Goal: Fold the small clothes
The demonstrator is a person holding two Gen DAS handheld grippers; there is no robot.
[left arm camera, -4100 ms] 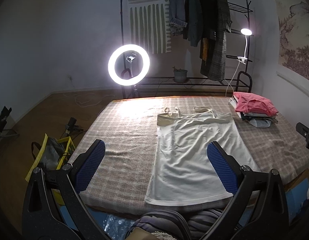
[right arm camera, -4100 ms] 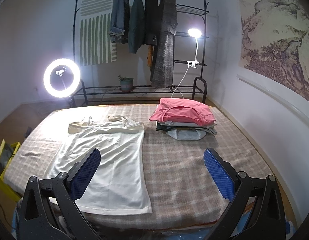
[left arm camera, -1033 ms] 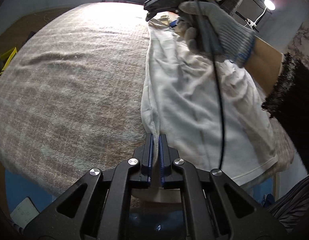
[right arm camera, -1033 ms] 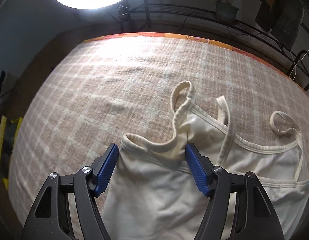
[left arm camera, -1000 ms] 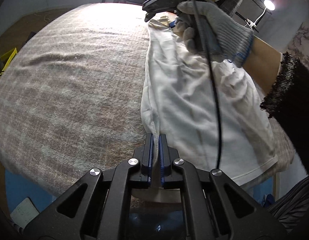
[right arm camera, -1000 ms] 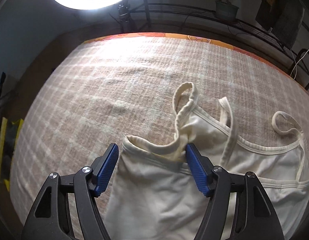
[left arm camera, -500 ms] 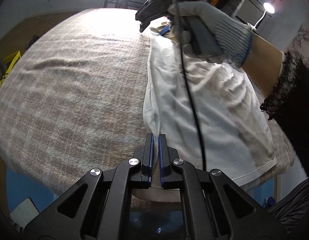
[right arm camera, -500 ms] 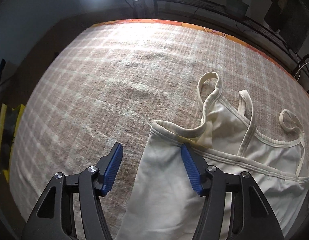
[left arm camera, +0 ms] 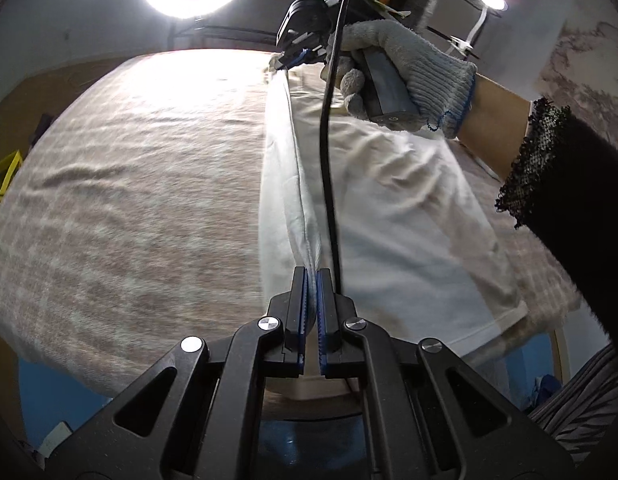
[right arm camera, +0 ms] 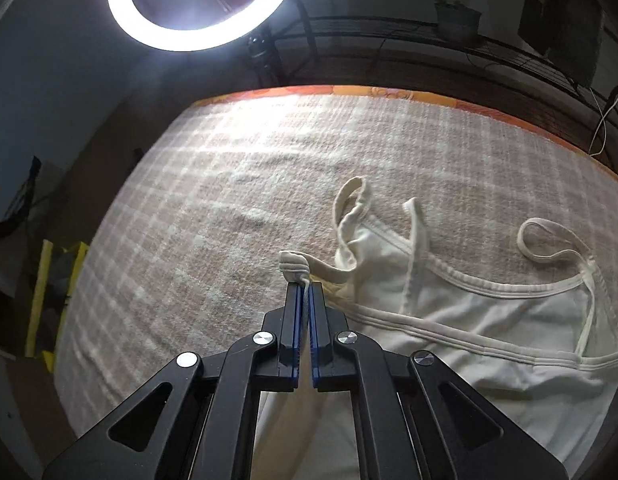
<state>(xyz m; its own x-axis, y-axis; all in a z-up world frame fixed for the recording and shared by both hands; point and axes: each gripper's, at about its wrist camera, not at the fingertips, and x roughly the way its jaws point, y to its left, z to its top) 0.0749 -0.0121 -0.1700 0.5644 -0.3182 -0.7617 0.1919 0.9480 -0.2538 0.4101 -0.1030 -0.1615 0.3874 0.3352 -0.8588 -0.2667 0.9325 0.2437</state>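
Observation:
A white camisole top [left arm camera: 393,204] lies on the plaid blanket [left arm camera: 129,184]. My left gripper [left arm camera: 311,276] is shut on its left side edge near the hem and lifts that edge into a taut ridge. My right gripper [right arm camera: 304,292] is shut on the top left corner of the camisole [right arm camera: 449,312], where the cloth bunches above the pads. The right gripper also shows in the left wrist view [left arm camera: 297,58], held by a gloved hand [left arm camera: 397,68] at the far end of the same edge. The straps [right arm camera: 549,236] lie loose on the blanket [right arm camera: 229,200].
A bright ring light [right arm camera: 197,4] stands beyond the far edge of the bed, with a metal rack [right arm camera: 429,36] behind it. A yellow bag [right arm camera: 49,288] sits on the floor to the left. The person's dark sleeve [left arm camera: 569,184] crosses the right side.
My right gripper has closed on the camisole's top left corner; it was open around it before. The left side edge has risen and is now stretched taut between both grippers.

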